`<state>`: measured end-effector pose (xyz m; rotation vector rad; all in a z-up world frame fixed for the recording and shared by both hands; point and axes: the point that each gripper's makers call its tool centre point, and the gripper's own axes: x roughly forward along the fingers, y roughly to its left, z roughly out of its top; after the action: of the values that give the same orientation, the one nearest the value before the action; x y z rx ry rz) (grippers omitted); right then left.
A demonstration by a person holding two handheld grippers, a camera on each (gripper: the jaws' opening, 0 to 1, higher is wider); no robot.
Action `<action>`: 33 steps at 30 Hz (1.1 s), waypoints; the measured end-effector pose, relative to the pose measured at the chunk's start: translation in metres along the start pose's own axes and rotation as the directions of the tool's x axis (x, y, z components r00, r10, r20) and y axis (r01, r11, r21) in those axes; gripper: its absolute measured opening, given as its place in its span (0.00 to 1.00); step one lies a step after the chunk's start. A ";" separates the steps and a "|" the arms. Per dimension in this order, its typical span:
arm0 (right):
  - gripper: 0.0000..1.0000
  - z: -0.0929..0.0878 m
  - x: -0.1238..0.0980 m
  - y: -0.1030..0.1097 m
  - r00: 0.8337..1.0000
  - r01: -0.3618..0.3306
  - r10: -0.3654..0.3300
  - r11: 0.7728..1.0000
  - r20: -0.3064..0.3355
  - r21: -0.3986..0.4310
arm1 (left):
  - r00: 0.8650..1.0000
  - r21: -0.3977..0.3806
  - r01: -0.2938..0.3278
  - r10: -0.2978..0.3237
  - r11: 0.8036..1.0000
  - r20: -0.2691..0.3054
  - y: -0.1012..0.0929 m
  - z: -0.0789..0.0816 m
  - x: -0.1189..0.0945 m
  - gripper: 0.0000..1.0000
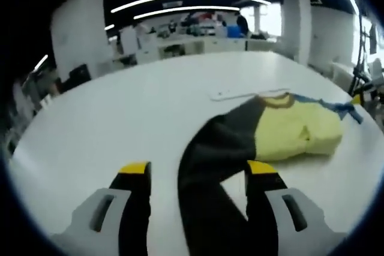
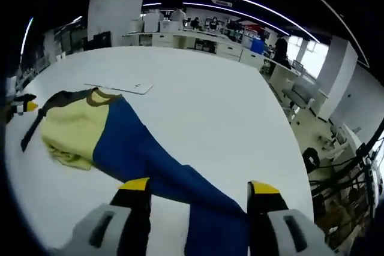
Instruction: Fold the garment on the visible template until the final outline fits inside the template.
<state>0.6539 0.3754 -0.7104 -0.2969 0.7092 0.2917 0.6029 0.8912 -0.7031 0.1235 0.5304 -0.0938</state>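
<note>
A garment with a yellow body (image 1: 297, 130) and a brownish collar lies bunched on the white table (image 1: 120, 118). Its dark sleeve (image 1: 210, 166) runs toward me and passes between the wide-apart jaws of my left gripper (image 1: 197, 171), which is open. In the right gripper view the yellow body (image 2: 72, 130) lies at the left, and its blue sleeve (image 2: 156, 160) stretches down between the jaws of my right gripper (image 2: 198, 187), also open. A thin white flat piece (image 1: 240, 95) (image 2: 119, 87) lies just beyond the collar.
The other gripper's yellow tip shows at the table's edge (image 2: 19, 105) (image 1: 359, 97). Beyond the round table (image 2: 210, 106) stand office desks (image 1: 198, 43), white pillars (image 2: 114, 4), chairs (image 2: 300, 91) and a cart with cables (image 2: 342, 178).
</note>
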 end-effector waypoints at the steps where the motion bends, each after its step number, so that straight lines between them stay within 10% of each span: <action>1: 0.72 0.003 0.001 0.007 1.000 -0.026 0.026 1.000 0.008 -0.006 | 1.000 0.004 0.010 -0.010 1.000 0.012 -0.003 0.003 -0.003 0.70; 13: 0.94 0.041 -0.013 0.122 0.955 -0.269 0.283 0.951 0.083 -0.153 | 0.991 0.085 0.107 -0.113 0.991 0.073 -0.035 0.019 -0.050 0.92; 24: 0.84 0.044 -0.011 0.206 0.899 -0.411 0.434 0.883 0.060 -0.225 | 0.981 0.089 0.163 -0.171 0.983 0.093 -0.054 0.018 -0.084 0.96; 33: 0.62 0.030 -0.011 0.248 0.886 -0.442 0.464 0.854 0.019 -0.274 | 0.977 0.084 0.181 -0.189 0.980 0.099 -0.069 0.013 -0.102 0.99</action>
<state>0.5749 0.6122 -0.7224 -0.3650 0.6506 0.8523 0.5128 0.8268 -0.6466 0.1406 0.4309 -0.3008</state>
